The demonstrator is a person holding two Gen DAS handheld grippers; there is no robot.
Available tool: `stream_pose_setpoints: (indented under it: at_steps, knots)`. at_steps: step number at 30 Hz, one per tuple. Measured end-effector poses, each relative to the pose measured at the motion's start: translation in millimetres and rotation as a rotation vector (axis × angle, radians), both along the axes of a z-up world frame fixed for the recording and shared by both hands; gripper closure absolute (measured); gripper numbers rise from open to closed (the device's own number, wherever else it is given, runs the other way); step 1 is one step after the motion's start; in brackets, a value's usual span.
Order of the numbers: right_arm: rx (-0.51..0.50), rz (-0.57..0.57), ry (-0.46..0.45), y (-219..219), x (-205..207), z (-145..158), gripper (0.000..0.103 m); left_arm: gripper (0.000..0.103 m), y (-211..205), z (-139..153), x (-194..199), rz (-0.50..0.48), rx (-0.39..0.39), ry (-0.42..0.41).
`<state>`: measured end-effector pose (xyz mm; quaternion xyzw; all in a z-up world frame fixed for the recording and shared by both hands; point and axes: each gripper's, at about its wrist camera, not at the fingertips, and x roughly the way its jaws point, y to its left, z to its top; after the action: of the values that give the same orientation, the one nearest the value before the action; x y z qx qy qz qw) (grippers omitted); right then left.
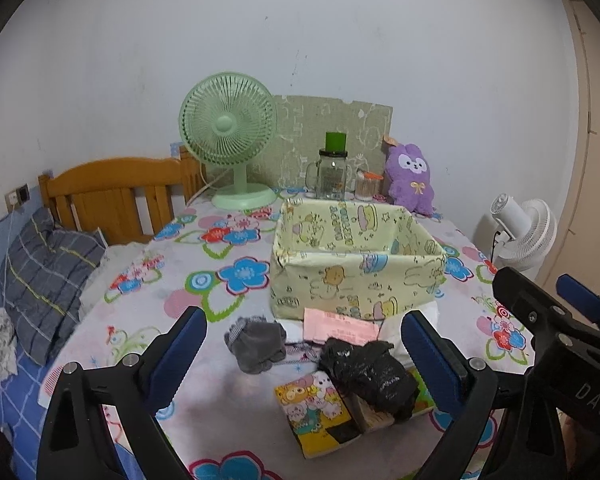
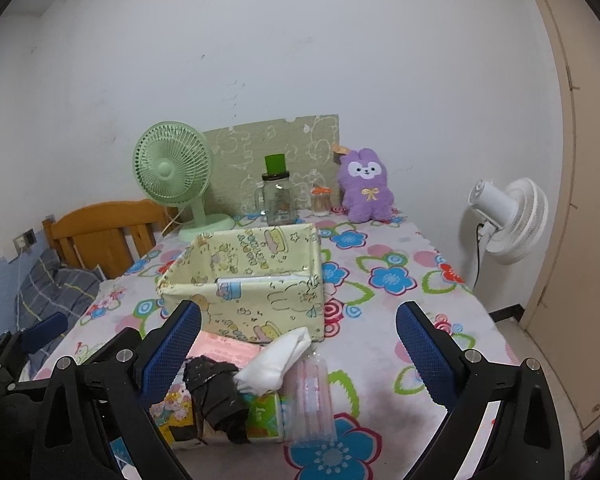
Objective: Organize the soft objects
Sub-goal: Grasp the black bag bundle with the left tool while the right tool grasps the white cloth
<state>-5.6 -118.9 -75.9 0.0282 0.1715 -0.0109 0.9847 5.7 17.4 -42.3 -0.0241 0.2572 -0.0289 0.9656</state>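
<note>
Left gripper (image 1: 304,354): fingers spread wide, nothing held.
Right gripper (image 2: 298,350): likewise agape, empty.
Bin (image 1: 356,256): square, printed fabric.
Socks (image 1: 256,342): grey knit, crumpled.
Bag (image 1: 370,376): black, possibly plastic.

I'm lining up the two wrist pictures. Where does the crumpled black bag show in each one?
Left wrist: black bag lies low and right of centre, on the cartoon tissue box, beside the grey sock.
Right wrist: black bag lies low and left of centre, beside the white cloth.
Shared landmark: the yellow fabric bin stands just behind it in both.
</note>
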Motion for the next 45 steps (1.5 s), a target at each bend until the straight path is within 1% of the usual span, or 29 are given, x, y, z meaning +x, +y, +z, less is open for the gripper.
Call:
stream_pose_setpoints:
  at_steps: [3, 12, 18, 20, 22, 26, 29, 31, 32, 34, 36, 37, 39, 41, 42, 45]
  knots:
    - [0.001, 0.008, 0.006, 1, 2, -6, 0.004, 0.005, 0, -7, 1, -0.004, -0.013, 0.015]
    - [0.004, 0.017, 0.051, 5, 16, -22, 0.004, 0.005, -12, -23, 11, -0.035, 0.006, 0.053]
    - [0.008, 0.012, 0.107, 5, 29, -33, 0.009, 0.005, -22, -35, 22, -0.067, 0.012, 0.097]
    - [0.013, 0.01, 0.133, 3, 34, -36, 0.013, 0.006, -24, -39, 26, -0.072, 0.013, 0.11]
    - [0.022, 0.008, 0.155, 1, 41, -40, 0.015, 0.01, -27, -43, 30, -0.08, 0.011, 0.125]
    - [0.026, 0.01, 0.179, -1, 49, -47, 0.018, 0.011, -33, -50, 39, -0.101, 0.01, 0.158]
    - [0.032, 0.025, 0.202, 1, 56, -53, 0.02, 0.018, -36, -56, 47, -0.099, 0.011, 0.182]
    - [0.037, 0.032, 0.216, 1, 61, -56, 0.022, 0.025, -38, -60, 51, -0.105, 0.009, 0.199]
    - [0.039, 0.035, 0.221, 1, 63, -57, 0.023, 0.027, -39, -63, 53, -0.116, 0.001, 0.213]
    - [0.045, 0.038, 0.231, 2, 68, -60, 0.024, 0.04, -39, -65, 56, -0.146, -0.023, 0.24]
    - [0.07, 0.043, 0.242, 0, 73, -62, 0.026, 0.041, -41, -65, 58, -0.152, -0.024, 0.24]
    - [0.076, 0.041, 0.249, 0, 76, -64, 0.028, 0.044, -42, -65, 58, -0.155, -0.018, 0.239]
    - [0.087, 0.044, 0.268, -1, 82, -68, 0.033, 0.046, -44, -65, 59, -0.158, -0.006, 0.237]
    - [0.1, 0.049, 0.284, -1, 85, -70, 0.04, 0.048, -46, -66, 60, -0.162, 0.007, 0.236]
    - [0.101, 0.051, 0.289, 0, 87, -71, 0.041, 0.049, -47, -66, 60, -0.163, 0.014, 0.233]
    - [0.095, 0.058, 0.289, 4, 89, -72, 0.053, 0.051, -46, -66, 61, -0.16, 0.021, 0.227]
